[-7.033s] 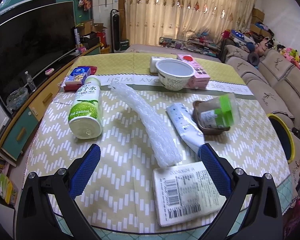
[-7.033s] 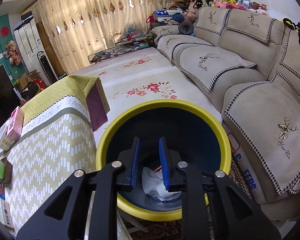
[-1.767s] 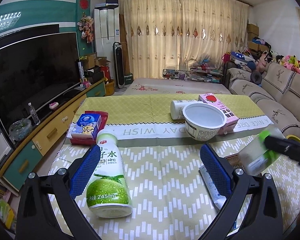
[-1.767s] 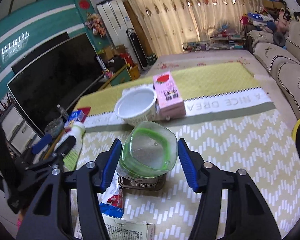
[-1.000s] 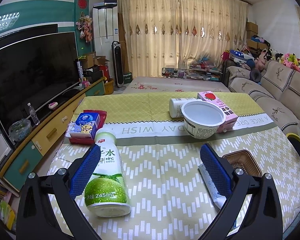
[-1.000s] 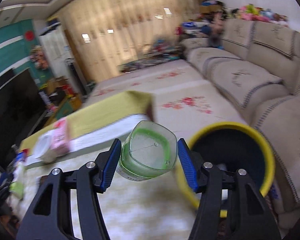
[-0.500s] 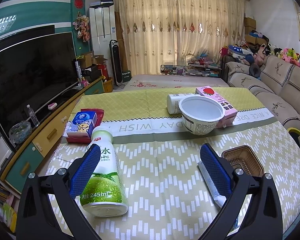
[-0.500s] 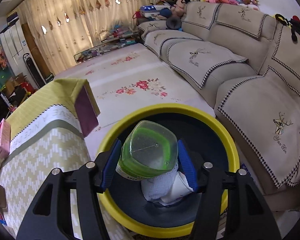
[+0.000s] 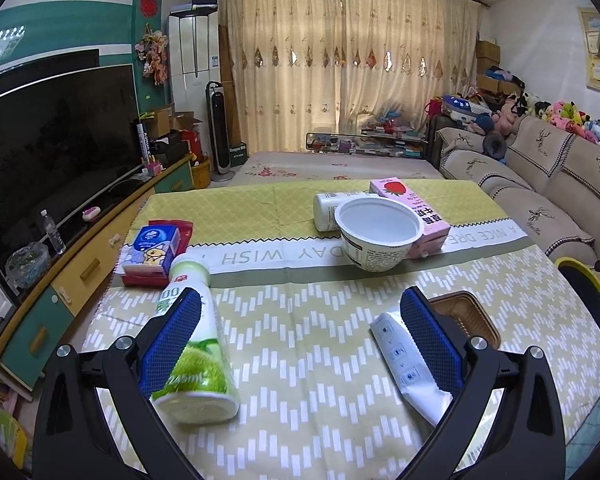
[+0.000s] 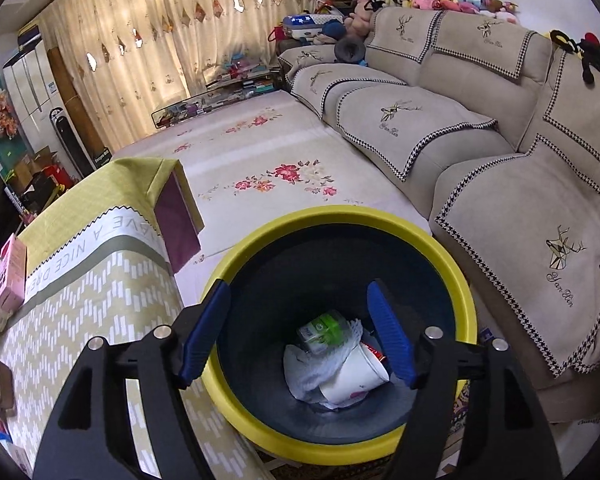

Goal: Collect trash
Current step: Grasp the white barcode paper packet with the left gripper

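**Operator:** State of the right gripper (image 10: 298, 332)?

**Technician:** Its jaws stood wide apart and held nothing. They hung directly above the round dark bin with the yellow rim (image 10: 440, 252). Inside the bin lay the clear plastic container with the green band (image 10: 324, 330), resting on crumpled white paper (image 10: 306, 368) beside a white paper cup (image 10: 352, 376). The bin stood on the floor between the bench edge and the beige sofa (image 10: 480, 128).

**Operator:** And the left gripper (image 9: 300, 334)?

**Technician:** Its jaws were likewise spread wide and empty, low over the bench with the yellow-green chevron cloth (image 9: 300, 360). The white plastic bottle with the green apple label (image 9: 194, 348) lay on its side just behind the left pad, base toward the camera. The white squeeze tube (image 9: 406, 364) lay behind the right pad, with the brown plastic tray (image 9: 466, 314) close beside it.

**Operator:** Farther out?

**Technician:** A white round paper bowl (image 9: 378, 234) stood upright near the bench centre, next to a pink strawberry milk carton (image 9: 414, 208) and a white cylindrical container (image 9: 326, 210) lying on its side. A blue tissue packet (image 9: 154, 248) rested on a red packet (image 9: 150, 278) at the left edge. The bin rim showed at the far right of the left wrist view.
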